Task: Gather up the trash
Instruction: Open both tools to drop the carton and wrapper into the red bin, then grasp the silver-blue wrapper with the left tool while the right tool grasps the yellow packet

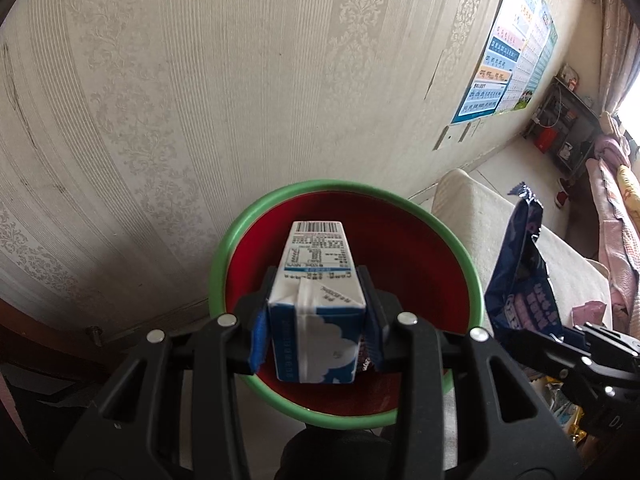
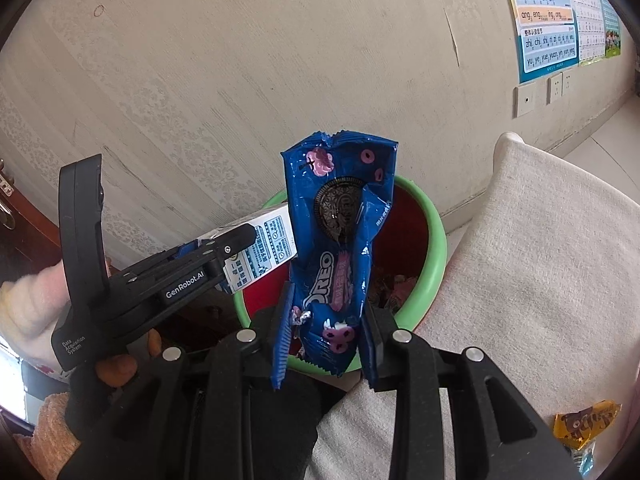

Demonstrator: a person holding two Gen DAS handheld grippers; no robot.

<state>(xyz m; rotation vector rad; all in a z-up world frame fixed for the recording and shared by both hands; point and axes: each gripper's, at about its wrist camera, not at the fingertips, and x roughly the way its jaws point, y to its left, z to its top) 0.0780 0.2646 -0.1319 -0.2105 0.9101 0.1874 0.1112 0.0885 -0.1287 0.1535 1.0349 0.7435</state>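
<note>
My left gripper (image 1: pixel 316 320) is shut on a white and blue milk carton (image 1: pixel 316 300) and holds it over the red bin with a green rim (image 1: pixel 256 216). My right gripper (image 2: pixel 326 336) is shut on a blue Oreo wrapper (image 2: pixel 340 240), held upright just in front of the same bin (image 2: pixel 436 256). In the right wrist view the left gripper (image 2: pixel 224 254) reaches in from the left with the carton (image 2: pixel 264 244) over the bin's mouth. Wrappers lie in the bin's bottom (image 2: pixel 392 292). The Oreo wrapper (image 1: pixel 520 272) also shows at the right of the left wrist view.
The bin stands against a patterned wall (image 1: pixel 200 100), beside a beige cushioned seat (image 2: pixel 540 260). An orange snack wrapper (image 2: pixel 584 424) lies on the seat at the lower right. A poster (image 2: pixel 548 16) hangs on the wall. A dark wooden door (image 2: pixel 24 240) is at the left.
</note>
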